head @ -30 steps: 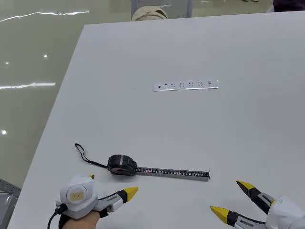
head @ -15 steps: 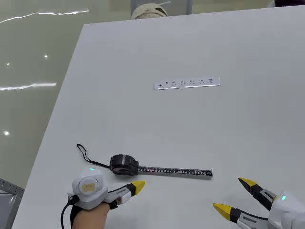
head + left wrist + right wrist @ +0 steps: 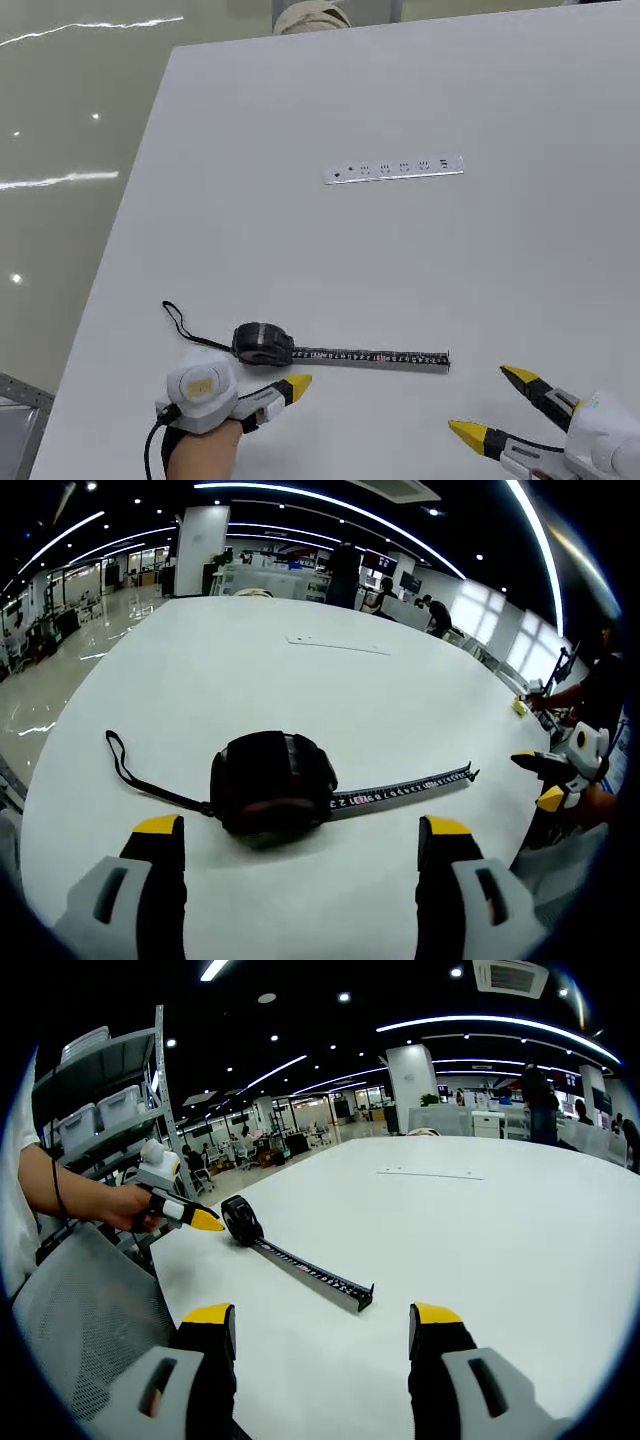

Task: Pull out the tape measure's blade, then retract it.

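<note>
Left tongs (image 3: 300,828): white housing, black cable, yellow-tipped black jaws. Right tongs (image 3: 493,404): same colours.

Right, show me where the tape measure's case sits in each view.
Head view: the tape measure's case lies low and left of centre, with its blade running right.
Left gripper view: the case is near the centre, slightly low.
Right gripper view: the case is left of centre, at mid-height.
Shared landmark: the white power strip, farther up the table in all three.
</note>
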Motion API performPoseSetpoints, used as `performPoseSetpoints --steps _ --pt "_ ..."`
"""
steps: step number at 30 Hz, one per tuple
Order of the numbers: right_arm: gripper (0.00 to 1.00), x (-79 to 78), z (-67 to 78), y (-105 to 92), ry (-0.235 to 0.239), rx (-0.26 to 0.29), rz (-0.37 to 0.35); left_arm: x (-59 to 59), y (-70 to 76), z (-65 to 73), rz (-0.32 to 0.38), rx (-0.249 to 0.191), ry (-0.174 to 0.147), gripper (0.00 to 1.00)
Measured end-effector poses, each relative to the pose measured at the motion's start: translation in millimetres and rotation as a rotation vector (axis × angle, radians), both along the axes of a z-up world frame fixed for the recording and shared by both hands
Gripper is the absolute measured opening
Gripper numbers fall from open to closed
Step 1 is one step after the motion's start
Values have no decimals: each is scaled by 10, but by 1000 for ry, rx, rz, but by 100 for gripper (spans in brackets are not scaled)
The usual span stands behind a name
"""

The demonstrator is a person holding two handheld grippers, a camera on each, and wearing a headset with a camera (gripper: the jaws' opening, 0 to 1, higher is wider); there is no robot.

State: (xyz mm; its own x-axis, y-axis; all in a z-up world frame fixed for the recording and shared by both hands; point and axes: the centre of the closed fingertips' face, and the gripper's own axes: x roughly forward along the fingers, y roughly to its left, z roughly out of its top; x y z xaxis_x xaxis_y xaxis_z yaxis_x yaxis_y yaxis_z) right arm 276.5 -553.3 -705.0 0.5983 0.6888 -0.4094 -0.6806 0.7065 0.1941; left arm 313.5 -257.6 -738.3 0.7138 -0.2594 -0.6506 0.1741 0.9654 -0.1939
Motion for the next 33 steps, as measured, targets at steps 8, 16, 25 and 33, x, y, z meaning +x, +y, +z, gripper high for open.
performPoseSetpoints --steps 8,16,25,33 --pt "71 34 -27 11 1 -2 8 76 20 5 27 -9 -6 95" --pt "71 81 -21 18 0 3 8 128 -26 -27 35 -24 4 94" --pt "70 118 -44 50 5 9 7 169 -54 -35 47 -39 11 94" --pt "70 154 -63 85 12 10 9 205 -94 -64 48 -50 22 93"
